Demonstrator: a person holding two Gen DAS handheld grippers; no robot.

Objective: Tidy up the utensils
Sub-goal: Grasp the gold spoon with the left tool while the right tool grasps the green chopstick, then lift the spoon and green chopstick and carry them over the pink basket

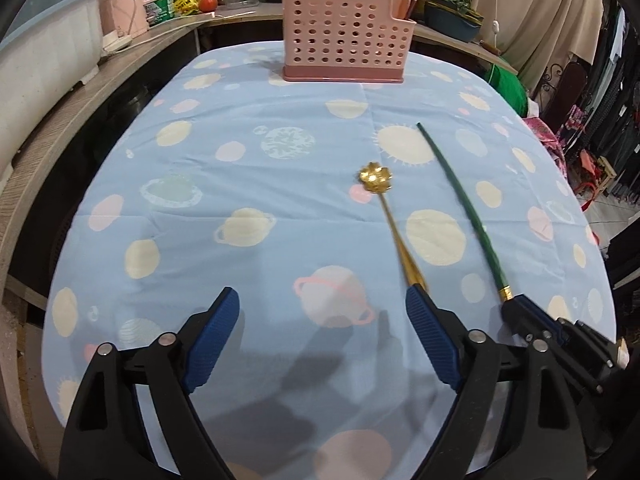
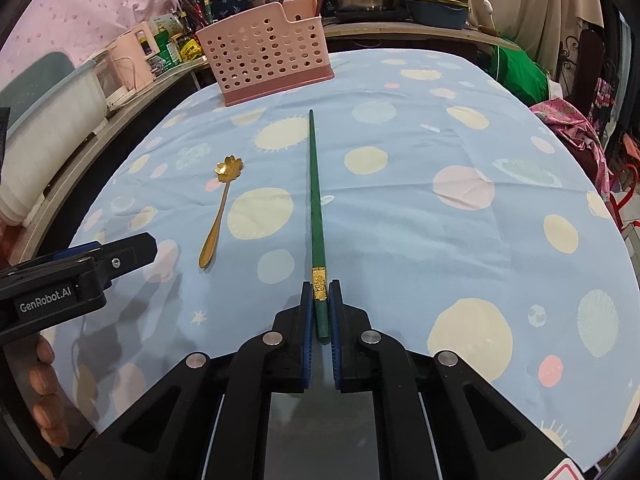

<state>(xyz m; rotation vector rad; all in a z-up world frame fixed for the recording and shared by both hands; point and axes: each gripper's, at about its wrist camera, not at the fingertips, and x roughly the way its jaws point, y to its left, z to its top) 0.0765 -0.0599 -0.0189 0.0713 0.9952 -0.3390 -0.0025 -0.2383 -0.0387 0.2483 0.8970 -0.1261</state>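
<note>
The right gripper (image 2: 321,294) is clamping its blue pads around the near end of a green chopstick (image 2: 316,200), just behind the gold band, and the stick is pointing away across the blue planet-print tablecloth (image 2: 420,240) toward the far side of the table. Whether the chopstick's far tip is resting on the cloth or lifted off it cannot be told. To the left of the chopstick, a gold spoon (image 2: 219,216) with a flower-shaped bowl is lying flat on the cloth, bowl far and handle near. The left gripper (image 1: 322,312) is hovering low over the near part of the table with its jaws spread wide and nothing between them; its right finger is sitting just beside the spoon's handle end (image 1: 412,268). A pink perforated utensil holder (image 1: 344,36) is standing upright at the far edge of the table, well apart from both utensils. Behind it, a cluttered counter (image 1: 240,12) is carrying pots, bottles and containers.
</note>
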